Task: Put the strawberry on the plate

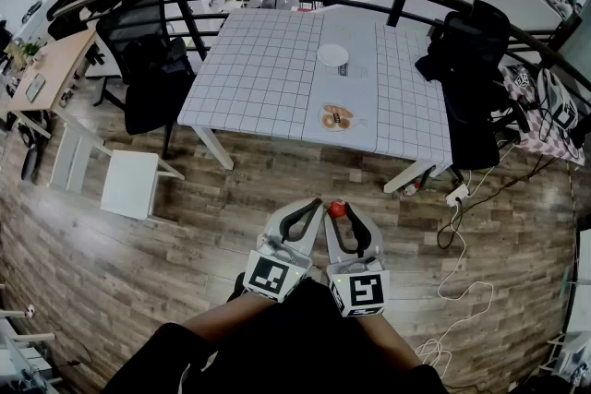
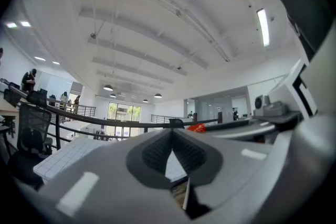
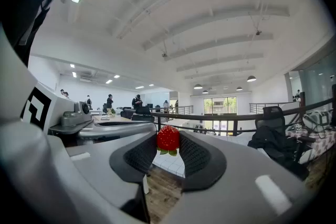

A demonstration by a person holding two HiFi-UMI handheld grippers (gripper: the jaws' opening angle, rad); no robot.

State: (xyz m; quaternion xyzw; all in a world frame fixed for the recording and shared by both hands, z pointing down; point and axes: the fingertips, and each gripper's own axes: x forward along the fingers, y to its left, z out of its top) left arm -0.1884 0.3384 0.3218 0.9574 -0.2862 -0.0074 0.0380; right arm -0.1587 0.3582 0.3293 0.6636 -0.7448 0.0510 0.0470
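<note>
Right gripper view gives you the clearest read: the strawberry (image 3: 168, 138) sits upright at the very tips of your right tool (image 3: 169, 150), red body pinched between the two dark pads (image 3: 140, 153), green leaves hanging just below. Treat it as light and small but soft and easily bruised, and probably a little slick on its skin; the hold across its widest part looks right, yet it is shallow, so I'd judge that a quick swing could roll it out. Squeeze no harder than you need. Your left tool (image 2: 172, 131) has its jaws together with nothing between them, and it rides just beside the right one. From the head view, both tools hang close to your body over the wooden floor (image 1: 138, 272), well apart from the counter (image 1: 259, 78). On that counter, the white plate (image 1: 333, 54) lies toward the far side, and a second plate (image 1: 337, 117) carrying something brown sits nearer you.
</note>
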